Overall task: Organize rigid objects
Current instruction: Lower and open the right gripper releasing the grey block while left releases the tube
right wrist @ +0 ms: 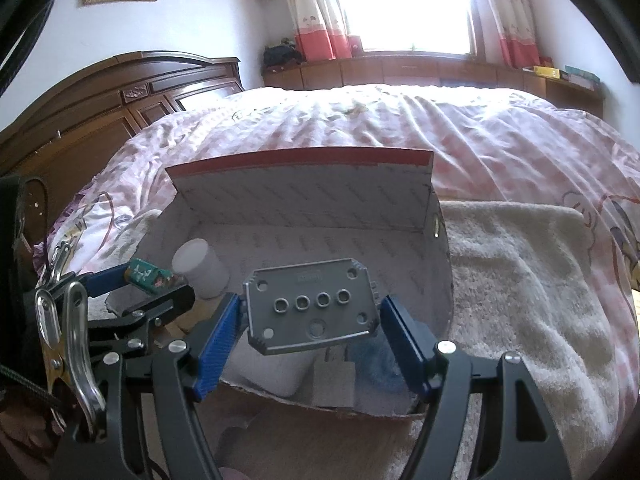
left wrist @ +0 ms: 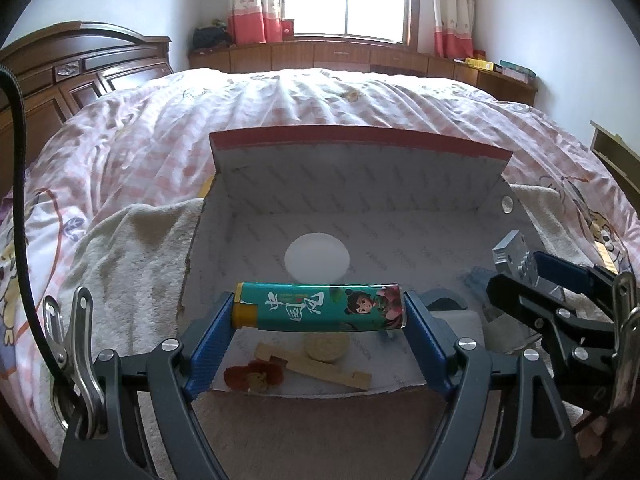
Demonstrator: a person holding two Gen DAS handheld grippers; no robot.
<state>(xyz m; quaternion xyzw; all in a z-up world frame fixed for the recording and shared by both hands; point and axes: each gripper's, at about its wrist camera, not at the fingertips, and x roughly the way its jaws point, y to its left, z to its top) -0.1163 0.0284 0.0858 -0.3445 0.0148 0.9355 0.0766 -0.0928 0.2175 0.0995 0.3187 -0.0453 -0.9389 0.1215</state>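
box (left wrist: 352, 184) — 1 | lighter (left wrist: 320, 306) — 1 | grey plate (right wrist: 312, 304) — 1 | white jar (left wrist: 317, 256) — 1 | wooden strip (left wrist: 316, 368) — 1

Left hand-held gripper (left wrist: 320, 314): blue pads clamped on both ends of teal lighter (left wrist: 320, 306), lighter crosswise between fingers, angled downward. Right hand-held gripper (right wrist: 310, 320): jaws set wide, pads pressing both short sides of grey metal plate (right wrist: 310, 304), plate face tilted toward camera, also angled downward. Two grippers side by side, close, not touching; right one visible at right edge of left view.
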